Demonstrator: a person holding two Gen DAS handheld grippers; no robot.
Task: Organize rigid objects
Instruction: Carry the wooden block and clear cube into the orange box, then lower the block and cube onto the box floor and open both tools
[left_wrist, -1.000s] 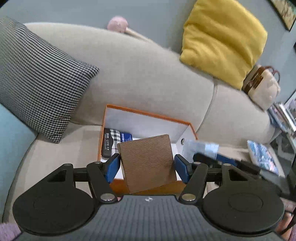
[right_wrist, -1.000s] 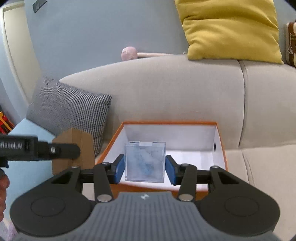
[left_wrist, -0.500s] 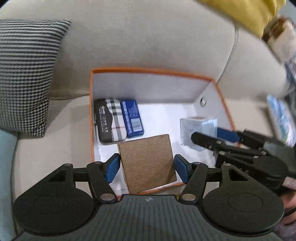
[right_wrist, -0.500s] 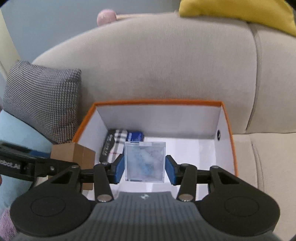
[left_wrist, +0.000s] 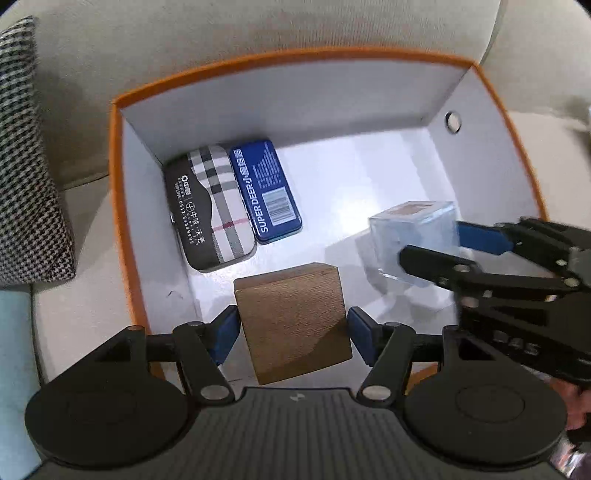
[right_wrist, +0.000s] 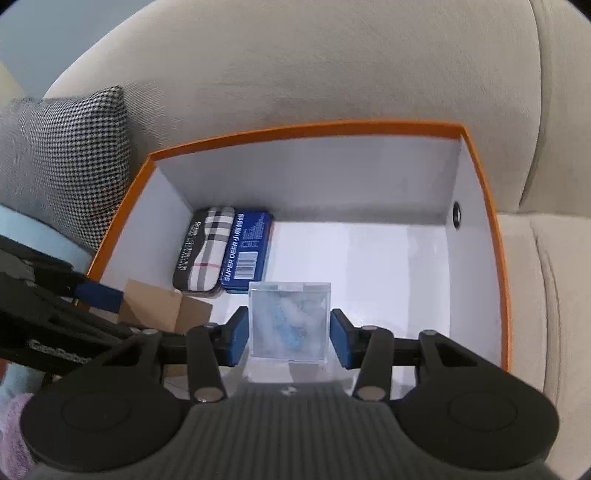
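An orange box (left_wrist: 122, 206) with a white inside sits on the sofa; it also shows in the right wrist view (right_wrist: 495, 236). My left gripper (left_wrist: 293, 336) is shut on a brown wooden block (left_wrist: 291, 321) and holds it inside the box near the front left. My right gripper (right_wrist: 290, 334) is shut on a clear plastic cube (right_wrist: 290, 321) with blue and white contents, inside the box to the right of the block. From the left wrist view the cube (left_wrist: 413, 236) sits at the right. A plaid tin (left_wrist: 210, 206) and a blue tin (left_wrist: 267, 190) lie side by side at the box's back left.
A black-and-white houndstooth cushion (left_wrist: 26, 155) leans on the beige sofa back (right_wrist: 295, 74) left of the box. A light blue cloth (left_wrist: 11, 369) lies at the far left. The right half of the box floor (right_wrist: 388, 266) is bare.
Both grippers have moved forward and down over the box rim, so block and cube now sit low inside it. Both grips stay shut.
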